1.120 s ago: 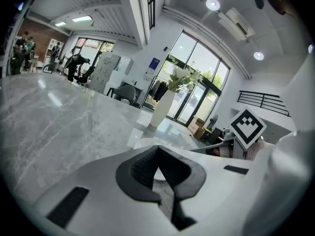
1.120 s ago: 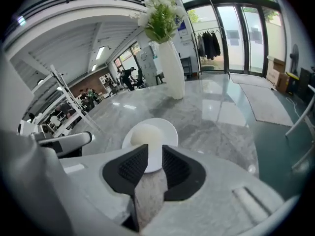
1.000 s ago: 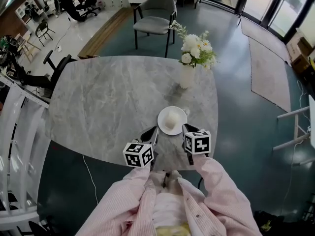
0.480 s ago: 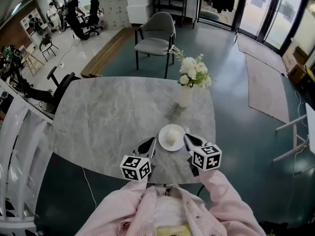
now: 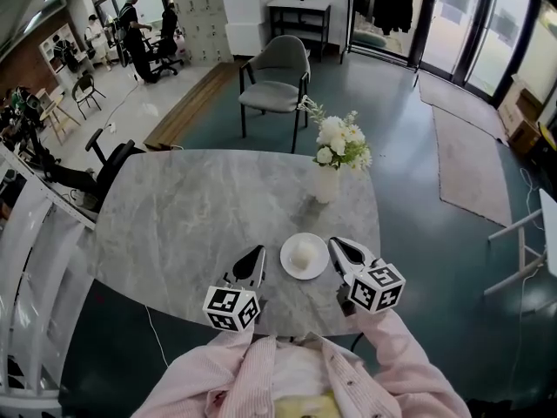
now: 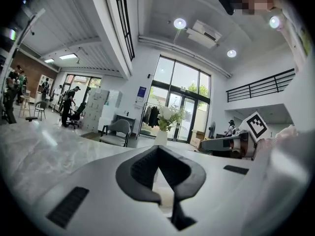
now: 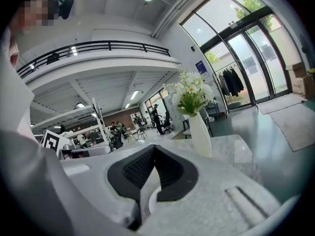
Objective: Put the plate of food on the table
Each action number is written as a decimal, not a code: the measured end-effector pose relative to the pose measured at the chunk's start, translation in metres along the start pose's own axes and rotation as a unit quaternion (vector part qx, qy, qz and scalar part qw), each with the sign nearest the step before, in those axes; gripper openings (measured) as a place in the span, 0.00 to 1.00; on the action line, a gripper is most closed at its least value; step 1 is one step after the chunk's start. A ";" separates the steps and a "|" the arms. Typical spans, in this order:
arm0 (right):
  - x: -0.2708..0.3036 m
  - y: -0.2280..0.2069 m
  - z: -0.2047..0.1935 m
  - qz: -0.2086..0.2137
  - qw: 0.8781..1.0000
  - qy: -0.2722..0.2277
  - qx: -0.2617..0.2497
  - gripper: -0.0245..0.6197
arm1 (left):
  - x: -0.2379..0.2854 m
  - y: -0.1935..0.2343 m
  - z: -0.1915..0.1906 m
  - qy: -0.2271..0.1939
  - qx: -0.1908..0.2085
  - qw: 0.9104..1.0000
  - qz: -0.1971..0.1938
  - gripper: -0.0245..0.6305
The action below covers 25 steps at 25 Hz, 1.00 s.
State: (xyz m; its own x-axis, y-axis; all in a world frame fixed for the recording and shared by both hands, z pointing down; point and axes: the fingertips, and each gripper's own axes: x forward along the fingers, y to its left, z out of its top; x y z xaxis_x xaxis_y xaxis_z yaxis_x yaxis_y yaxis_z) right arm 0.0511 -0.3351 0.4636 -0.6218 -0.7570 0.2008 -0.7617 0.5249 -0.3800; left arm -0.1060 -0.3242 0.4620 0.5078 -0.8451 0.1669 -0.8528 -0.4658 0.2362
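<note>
Lifting away now, the left gripper (image 5: 254,253) and right gripper (image 5: 336,244) both have jaws pressed together on nothing, one on either side of the plate of food (image 5: 305,256) and higher than a second ago. The plate sits flat on the table (image 5: 174,216), with the vase of flowers (image 5: 328,177) just beyond it. I'd call the placing done.

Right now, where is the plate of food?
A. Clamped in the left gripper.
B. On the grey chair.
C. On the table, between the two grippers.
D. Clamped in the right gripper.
C: the plate sits on the table between the left gripper and the right gripper, both with jaws together on nothing.
</note>
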 end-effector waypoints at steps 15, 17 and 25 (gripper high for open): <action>-0.019 -0.009 0.048 -0.008 0.994 -0.106 0.028 0.05 | -0.020 0.009 0.053 -0.078 0.054 0.994 0.050 0.02; -0.021 -0.012 0.049 -0.011 0.994 -0.109 0.028 0.05 | -0.022 0.010 0.054 -0.081 0.056 0.993 0.058 0.02; -0.025 -0.017 0.048 -0.018 0.994 -0.109 0.019 0.05 | -0.021 0.011 0.053 -0.083 0.057 0.993 0.065 0.02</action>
State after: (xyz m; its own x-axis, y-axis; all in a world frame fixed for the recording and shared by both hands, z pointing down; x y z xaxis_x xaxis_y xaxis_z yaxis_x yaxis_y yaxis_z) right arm 0.0882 -0.3440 0.4220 -0.5367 -0.8436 0.0156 -0.7725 0.4838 -0.4113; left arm -0.1323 -0.3256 0.4099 0.3728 -0.9275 0.0272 -0.9231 -0.3677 0.1123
